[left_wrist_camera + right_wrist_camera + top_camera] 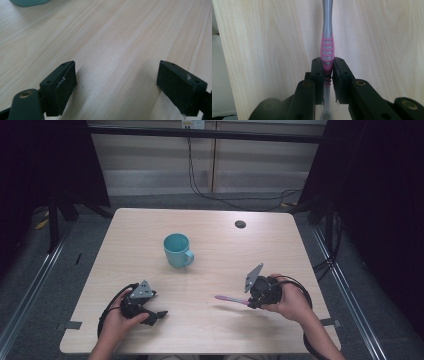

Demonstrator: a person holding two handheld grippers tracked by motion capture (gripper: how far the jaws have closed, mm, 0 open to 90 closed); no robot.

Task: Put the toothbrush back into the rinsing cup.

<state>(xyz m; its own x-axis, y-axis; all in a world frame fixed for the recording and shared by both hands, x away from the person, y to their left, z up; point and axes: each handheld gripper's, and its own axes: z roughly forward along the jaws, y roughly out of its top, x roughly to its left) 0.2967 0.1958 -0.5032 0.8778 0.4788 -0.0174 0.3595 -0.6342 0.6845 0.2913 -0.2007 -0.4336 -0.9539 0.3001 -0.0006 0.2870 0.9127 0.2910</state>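
Note:
A pink and grey toothbrush (231,299) sticks out to the left from my right gripper (251,303) at the table's right front. In the right gripper view both jaws press on the toothbrush (327,53) at its pink ribbed grip, and the handle runs straight ahead over the wood. A teal mug (177,250) stands upright near the table's middle, handle toward the right. My left gripper (159,315) rests at the front left, held by a hand. In the left gripper view its jaws stand wide apart over bare wood, with the mug's base (28,2) at the top left corner.
The light wooden table (210,330) has a small dark round hole (240,224) near its far right. Cables hang from the wall behind. Dark curtains flank both sides, and metal floor rails run beside the table.

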